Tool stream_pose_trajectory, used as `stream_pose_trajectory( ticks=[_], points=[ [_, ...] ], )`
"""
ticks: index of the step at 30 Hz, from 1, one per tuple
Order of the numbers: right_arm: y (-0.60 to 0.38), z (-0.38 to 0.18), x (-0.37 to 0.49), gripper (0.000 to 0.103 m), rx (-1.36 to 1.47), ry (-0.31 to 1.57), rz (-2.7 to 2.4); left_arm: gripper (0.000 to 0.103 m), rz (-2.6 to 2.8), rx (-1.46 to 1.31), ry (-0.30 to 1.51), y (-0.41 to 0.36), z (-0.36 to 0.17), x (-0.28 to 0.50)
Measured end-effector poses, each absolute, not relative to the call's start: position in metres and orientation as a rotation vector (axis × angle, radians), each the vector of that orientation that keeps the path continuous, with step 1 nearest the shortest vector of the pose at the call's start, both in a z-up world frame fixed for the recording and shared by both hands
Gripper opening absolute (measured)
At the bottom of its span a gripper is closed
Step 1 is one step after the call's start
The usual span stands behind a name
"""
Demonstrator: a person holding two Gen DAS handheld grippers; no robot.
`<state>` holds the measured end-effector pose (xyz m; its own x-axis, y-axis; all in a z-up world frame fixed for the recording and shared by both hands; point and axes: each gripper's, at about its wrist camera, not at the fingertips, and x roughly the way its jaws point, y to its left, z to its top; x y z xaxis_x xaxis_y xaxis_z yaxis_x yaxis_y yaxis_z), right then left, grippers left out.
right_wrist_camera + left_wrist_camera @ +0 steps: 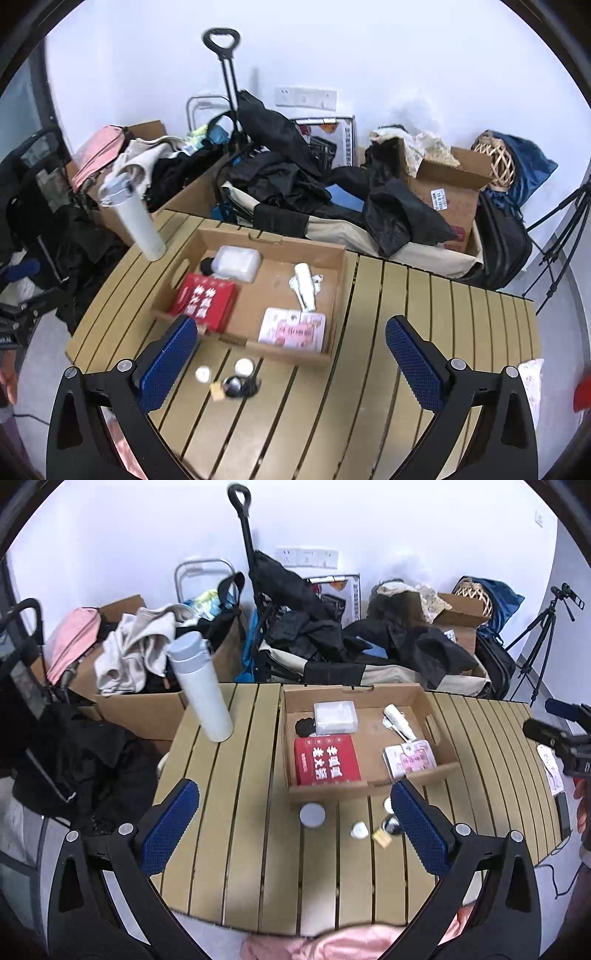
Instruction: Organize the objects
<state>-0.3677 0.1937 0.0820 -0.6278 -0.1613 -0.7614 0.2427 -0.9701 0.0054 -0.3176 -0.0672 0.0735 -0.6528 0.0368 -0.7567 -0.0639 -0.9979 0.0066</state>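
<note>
A shallow cardboard box point(439, 734) point(341, 280) sits on the slatted table point(240, 812) point(424, 314). It holds a red box point(327, 760) point(205, 299), a clear plastic case point(335, 717) point(236, 264), a white tube point(399, 722) point(306, 286) and a pink packet point(410, 758) point(293, 329). In front of the box lie a grey lid point(312, 815), small white caps point(359, 829) point(244, 367), a yellow piece point(381, 838) point(217, 390) and a dark shiny item point(236, 386). A white bottle point(201, 686) point(136, 221) stands at the table's far left. My left gripper point(295, 830) and right gripper point(291, 362) are open and empty above the table's near side.
Behind the table are cardboard boxes point(129, 709) point(447, 192) full of clothes, a folded black cart point(280, 602) and bags. A tripod point(535, 638) stands at the right. The right gripper's body shows at the right edge of the left wrist view point(561, 738).
</note>
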Motion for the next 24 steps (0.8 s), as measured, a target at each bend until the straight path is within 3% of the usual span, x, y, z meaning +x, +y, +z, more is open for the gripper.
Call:
stream_pose_trajectory(
  ticks=[3, 9, 14, 19, 24],
  points=[
    [0.193, 0.083, -0.321, 0.103, 1.148, 0.183, -2.654, 0.103, 2.800, -1.242, -0.006, -0.071, 0.073, -0.277],
    [0.201, 0.073, -0.201, 0.103, 0.891, 0.087, -2.670, 0.103, 2.832, -1.162, -0.030, -0.071, 0.047, -0.172],
    [0.202, 0.029, -0.111, 0.103, 0.716, 0.082, -2.728, 0.103, 2.927, -1.053, -0.104, -0.069, 0.008, -0.086],
    [0.200, -0.011, -0.091, 0.103, 0.842, 0.032, -2.644, 0.103, 2.880, -1.096, 0.002, -0.053, -0.015, -0.072],
    [0.205, -0.022, -0.087, 0.103, 0.835, -0.031, -2.634, 0.103, 2.866, -1.039, -0.042, -0.051, -0.012, -0.072]
  ],
)
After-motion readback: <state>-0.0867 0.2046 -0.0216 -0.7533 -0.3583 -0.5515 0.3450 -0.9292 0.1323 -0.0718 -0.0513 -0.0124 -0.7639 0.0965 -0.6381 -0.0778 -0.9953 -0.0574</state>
